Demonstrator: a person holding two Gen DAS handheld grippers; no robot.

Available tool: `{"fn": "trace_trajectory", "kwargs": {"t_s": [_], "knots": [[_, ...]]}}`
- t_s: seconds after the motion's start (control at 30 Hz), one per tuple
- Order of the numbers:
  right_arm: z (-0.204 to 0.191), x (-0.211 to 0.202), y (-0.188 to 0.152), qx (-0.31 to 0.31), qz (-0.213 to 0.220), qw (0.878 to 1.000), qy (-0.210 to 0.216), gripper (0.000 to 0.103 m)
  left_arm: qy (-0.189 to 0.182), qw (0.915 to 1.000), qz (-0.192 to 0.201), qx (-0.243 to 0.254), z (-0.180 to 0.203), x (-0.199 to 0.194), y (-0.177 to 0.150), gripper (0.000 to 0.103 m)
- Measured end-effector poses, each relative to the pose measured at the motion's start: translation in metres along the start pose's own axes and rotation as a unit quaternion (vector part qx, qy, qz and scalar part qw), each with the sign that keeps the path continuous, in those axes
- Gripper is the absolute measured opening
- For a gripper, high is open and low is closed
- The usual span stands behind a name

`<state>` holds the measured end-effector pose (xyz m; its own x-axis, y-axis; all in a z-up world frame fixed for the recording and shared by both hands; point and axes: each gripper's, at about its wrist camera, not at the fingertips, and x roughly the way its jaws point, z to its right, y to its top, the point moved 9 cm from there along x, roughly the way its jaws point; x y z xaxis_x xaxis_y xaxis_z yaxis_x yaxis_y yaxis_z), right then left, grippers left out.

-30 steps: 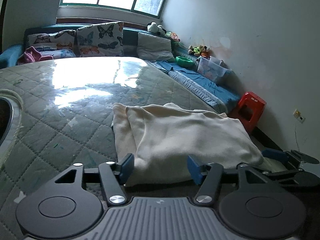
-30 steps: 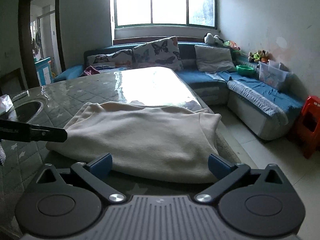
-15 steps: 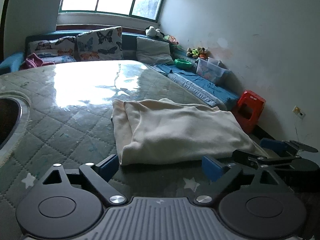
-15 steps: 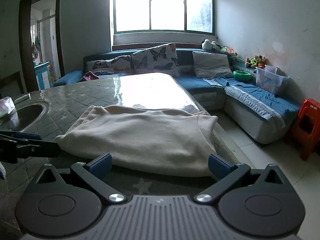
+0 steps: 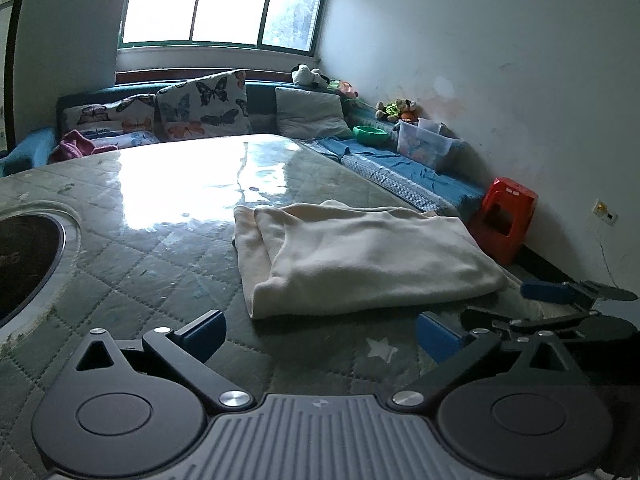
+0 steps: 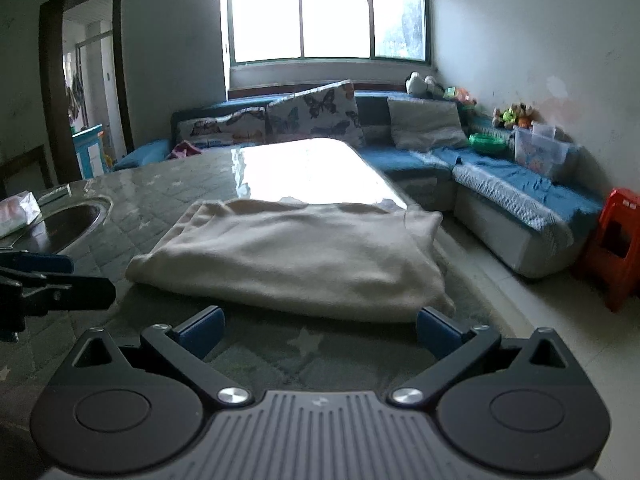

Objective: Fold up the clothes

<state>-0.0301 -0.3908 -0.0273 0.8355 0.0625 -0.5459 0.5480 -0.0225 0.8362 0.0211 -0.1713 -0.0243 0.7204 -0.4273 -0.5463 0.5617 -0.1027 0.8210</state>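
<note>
A cream garment [image 5: 360, 260] lies folded flat on the green quilted table [image 5: 140, 264], near the table's right edge. My left gripper [image 5: 320, 334] hangs just short of the garment's near left corner. Its jaws are opening wide, with only table cover between them. My right gripper [image 6: 320, 328] stands open in front of the garment [image 6: 296, 256], its pads apart from the cloth's near edge. Each gripper shows in the other's view: the right gripper [image 5: 516, 304] at the far right, the left gripper [image 6: 60, 278] at the far left.
A round dark basin [image 5: 24, 256] is sunk into the table on the left, a tissue pack [image 6: 18, 212] beside it. A blue corner sofa [image 6: 500, 184] with butterfly cushions runs behind and to the right. A red stool [image 6: 612, 240] stands on the floor past the table edge.
My left gripper spread its jaws and drew back from the garment's near edge, where it stood close before. The right gripper also backed off a little. The garment stayed flat.
</note>
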Motion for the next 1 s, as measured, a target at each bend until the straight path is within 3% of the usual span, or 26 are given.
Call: {"fn": "trace_trajectory", "kwargs": {"t_s": [1.0], "knots": [[-0.019,-0.003,-0.031,-0.019,-0.04,0.999,-0.008,0.103,0.014,0.9998,-0.002,0.017,0.008,-0.015,-0.02,0.103]]}}
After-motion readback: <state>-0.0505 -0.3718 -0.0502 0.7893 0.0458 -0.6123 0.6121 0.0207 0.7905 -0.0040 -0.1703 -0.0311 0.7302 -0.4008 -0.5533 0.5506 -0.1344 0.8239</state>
